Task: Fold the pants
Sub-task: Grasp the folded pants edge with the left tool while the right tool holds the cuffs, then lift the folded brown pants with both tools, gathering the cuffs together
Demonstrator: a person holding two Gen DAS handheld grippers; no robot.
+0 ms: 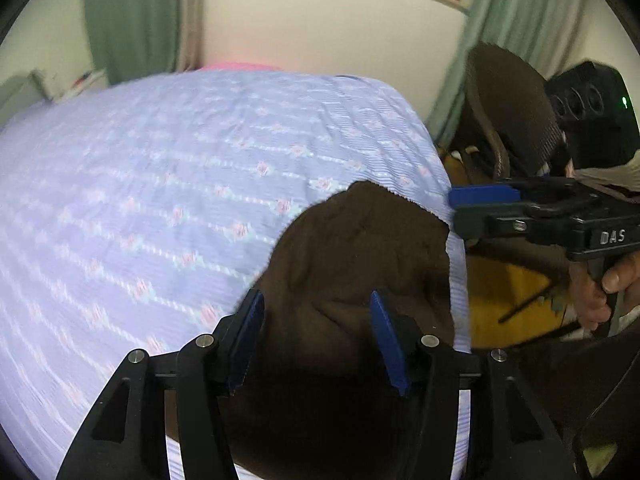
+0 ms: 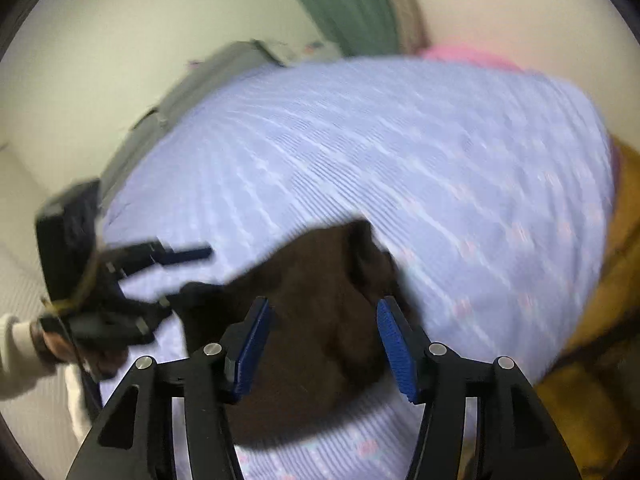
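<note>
The dark brown pants [image 1: 352, 264] lie bunched on the near right corner of a bed covered in lavender floral cloth [image 1: 160, 184]. My left gripper [image 1: 316, 336] is open, its blue pads either side of the pants, just above them. In the right wrist view the pants [image 2: 316, 312] lie between the open fingers of my right gripper [image 2: 324, 348], which hovers over them. The right gripper also shows in the left wrist view [image 1: 492, 200], beside the bed's right edge. The left gripper also shows in the right wrist view [image 2: 176, 276], at the left of the pants. That view is motion-blurred.
A brown wicker chair [image 1: 516, 120] stands to the right of the bed, over a yellow-orange floor [image 1: 504, 296]. Green curtains [image 1: 128, 16] hang on the far wall. A pink pillow [image 1: 240, 66] lies at the bed's far end. A grey shelf [image 2: 192, 92] runs along the bed's left.
</note>
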